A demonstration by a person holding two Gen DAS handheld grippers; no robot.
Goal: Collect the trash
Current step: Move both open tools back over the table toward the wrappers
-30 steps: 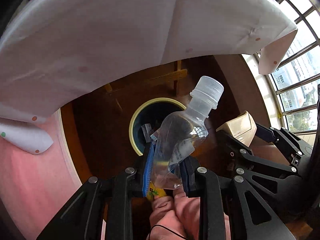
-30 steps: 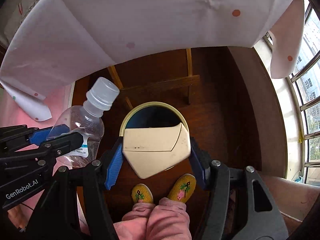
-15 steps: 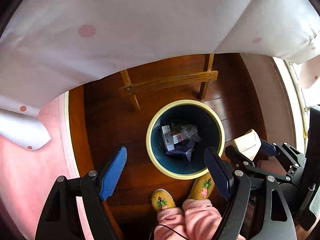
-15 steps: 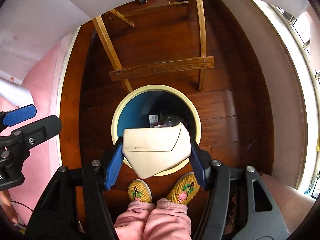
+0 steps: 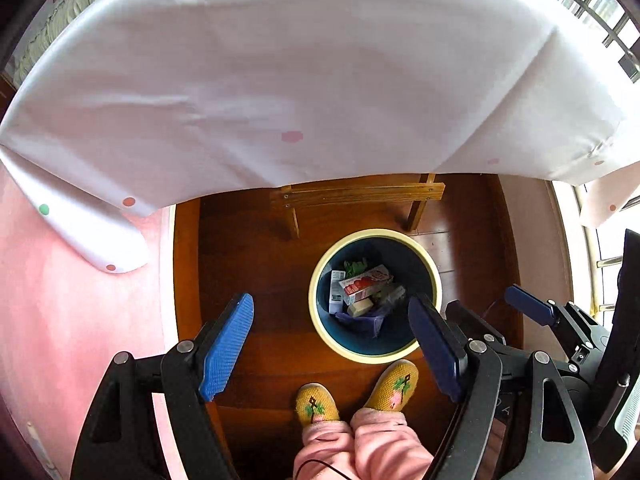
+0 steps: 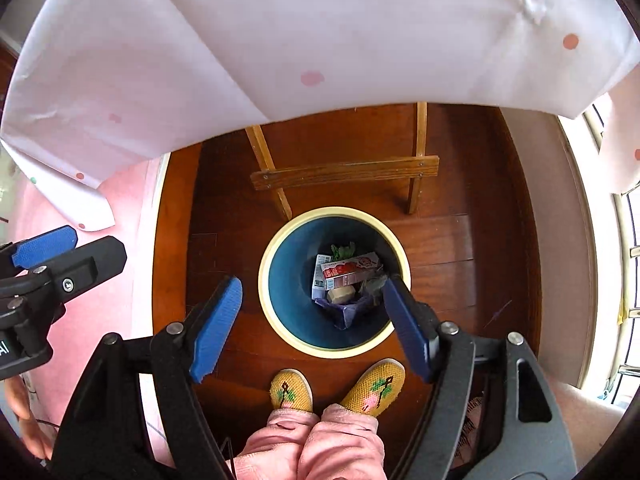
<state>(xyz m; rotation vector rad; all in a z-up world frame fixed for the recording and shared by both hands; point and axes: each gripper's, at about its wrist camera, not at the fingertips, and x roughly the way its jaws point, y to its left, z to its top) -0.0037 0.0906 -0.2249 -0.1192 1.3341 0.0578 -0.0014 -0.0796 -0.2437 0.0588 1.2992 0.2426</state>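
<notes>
Dark wooden floor (image 6: 460,248) spreads below a table draped in a white dotted tablecloth (image 5: 280,72), its wooden legs and crossbar (image 6: 344,172) showing underneath. On the floor stands a round bin (image 6: 276,240) with a cream rim and blue inside, holding the trash: a red-and-white carton (image 6: 350,268), a pale beige piece (image 6: 341,293), a green scrap and some purple wrapping. Yellow embroidered slippers (image 6: 292,390) stand just beside the bin. Both the left hand-held gripper (image 5: 332,344) and the right hand-held gripper (image 6: 312,320) hang above the bin with jaws spread wide, holding nothing.
</notes>
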